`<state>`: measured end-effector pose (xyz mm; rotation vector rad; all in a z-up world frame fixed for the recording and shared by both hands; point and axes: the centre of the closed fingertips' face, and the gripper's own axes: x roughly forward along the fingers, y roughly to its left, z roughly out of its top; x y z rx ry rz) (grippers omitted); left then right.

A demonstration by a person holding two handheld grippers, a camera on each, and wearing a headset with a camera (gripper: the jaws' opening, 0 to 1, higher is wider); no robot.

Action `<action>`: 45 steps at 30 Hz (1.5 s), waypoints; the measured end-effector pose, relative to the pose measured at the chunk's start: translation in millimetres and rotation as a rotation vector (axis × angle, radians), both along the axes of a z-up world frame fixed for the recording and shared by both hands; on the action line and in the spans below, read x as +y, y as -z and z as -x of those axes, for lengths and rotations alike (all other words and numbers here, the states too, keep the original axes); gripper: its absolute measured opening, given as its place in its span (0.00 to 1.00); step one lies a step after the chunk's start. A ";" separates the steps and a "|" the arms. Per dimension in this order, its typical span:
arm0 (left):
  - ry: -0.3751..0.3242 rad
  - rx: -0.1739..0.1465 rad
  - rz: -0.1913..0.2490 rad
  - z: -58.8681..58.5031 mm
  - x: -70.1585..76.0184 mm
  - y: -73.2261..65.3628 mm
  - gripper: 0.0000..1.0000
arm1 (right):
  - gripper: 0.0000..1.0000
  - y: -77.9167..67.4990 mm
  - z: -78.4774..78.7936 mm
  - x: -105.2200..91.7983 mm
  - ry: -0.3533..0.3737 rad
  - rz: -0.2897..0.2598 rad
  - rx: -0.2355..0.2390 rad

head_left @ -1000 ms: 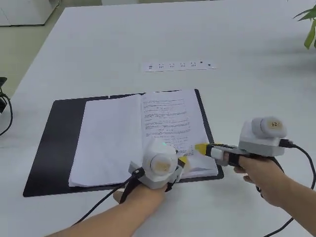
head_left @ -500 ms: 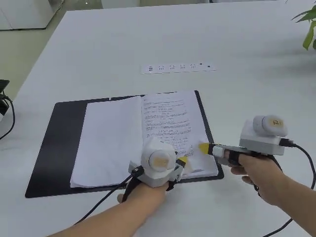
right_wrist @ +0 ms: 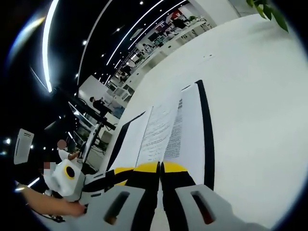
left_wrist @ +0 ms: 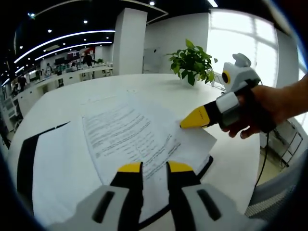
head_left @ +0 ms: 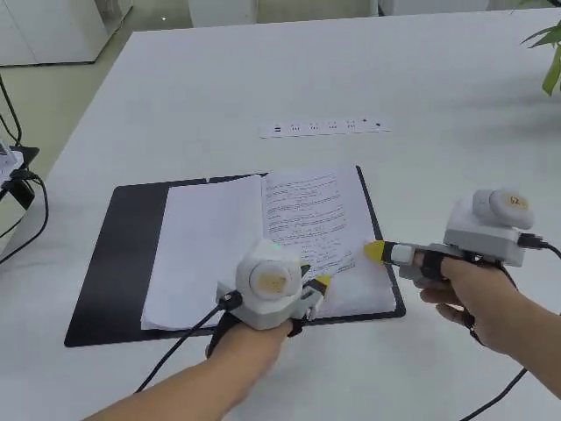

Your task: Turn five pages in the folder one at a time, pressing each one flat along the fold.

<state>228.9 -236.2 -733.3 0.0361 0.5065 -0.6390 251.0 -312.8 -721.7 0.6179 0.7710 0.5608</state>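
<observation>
Right gripper [right_wrist: 160, 166] jaws closed at page [head_left: 302, 219] edge (left gripper [left_wrist: 155, 167]: ajar).

1. The folder [head_left: 114, 263] was black and lay open flat on the white tabletop [head_left: 263, 70].
2. Its left page [head_left: 206, 246] was blank white and lay flat, with the bare black cover showing beyond its outer edge.
3. Its right page [head_left: 311, 219] carried printed lines of text, and its lower edge ran at a slant across the white sheets beneath it.
</observation>
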 end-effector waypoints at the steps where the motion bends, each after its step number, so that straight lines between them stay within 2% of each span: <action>1: -0.024 -0.010 0.019 -0.9 6.8 -6.6 0.17 | 0.00 -6.2 0.4 1.8 -0.002 -0.001 -0.020; 4: -0.045 -0.021 0.063 2.3 20.5 -21.1 0.18 | 0.00 -20.2 2.8 7.9 -0.007 -0.028 -0.036; 6: -0.068 -0.042 0.113 2.9 30.3 -33.7 0.19 | 0.00 -30.7 5.4 14.0 -0.008 -0.030 -0.057; 9: -0.086 -0.034 0.124 6.7 46.8 -41.5 0.20 | 0.00 -46.1 8.7 25.8 -0.009 -0.058 -0.074; 10: -0.090 -0.043 0.132 8.6 53.3 -46.1 0.20 | 0.00 -51.9 10.4 31.7 -0.010 -0.073 -0.074; 15: -0.097 -0.042 0.120 21.1 81.8 -57.3 0.25 | 0.00 -78.8 17.2 59.8 -0.030 -0.129 -0.100; 18: -0.091 -0.054 0.079 30.6 109.1 -62.8 0.27 | 0.00 -92.8 21.1 83.9 -0.055 -0.136 -0.119; 19: -0.093 -0.064 0.051 33.3 121.5 -64.1 0.28 | 0.00 -97.1 22.7 93.3 -0.063 -0.139 -0.121; 20: -0.094 -0.067 0.045 34.4 126.0 -64.7 0.29 | 0.00 -99.2 23.5 100.0 -0.066 -0.139 -0.121; 21: -0.100 -0.074 0.036 37.5 139.1 -66.6 0.29 | 0.00 -100.6 24.4 106.2 -0.073 -0.137 -0.118; 23: -0.123 -0.070 0.020 42.1 161.6 -66.8 0.29 | 0.00 -106.1 26.5 121.4 -0.086 -0.133 -0.125; 25: -0.141 -0.075 0.008 47.1 182.4 -66.9 0.30 | 0.00 -104.0 27.8 131.3 -0.097 -0.090 -0.106; 26: -0.150 -0.072 0.001 49.2 190.0 -66.0 0.29 | 0.00 -100.7 30.5 139.9 -0.130 -0.032 -0.114; 28: -0.167 -0.064 -0.009 53.5 207.0 -62.7 0.29 | 0.00 -99.4 31.7 156.2 -0.161 0.022 -0.137; 30: -0.182 -0.056 -0.012 57.4 219.8 -59.9 0.29 | 0.00 -98.1 33.6 173.6 -0.168 0.026 -0.133; 32: -0.190 -0.058 -0.016 61.2 229.9 -58.5 0.29 | 0.00 -90.2 33.7 187.0 -0.178 0.050 -0.115; 35: -0.200 -0.051 -0.016 66.0 239.3 -56.9 0.29 | 0.00 -81.8 35.8 202.4 -0.189 0.070 -0.093; 39: -0.214 -0.047 -0.020 74.3 252.3 -52.0 0.29 | 0.00 -59.9 32.2 227.0 -0.232 0.144 -0.062; 43: -0.229 -0.037 -0.018 81.2 261.3 -48.9 0.29 | 0.00 -45.1 27.8 245.2 -0.268 0.193 -0.065; 45: -0.237 -0.037 -0.016 83.8 265.2 -48.5 0.28 | 0.00 -36.4 25.4 252.2 -0.288 0.234 -0.064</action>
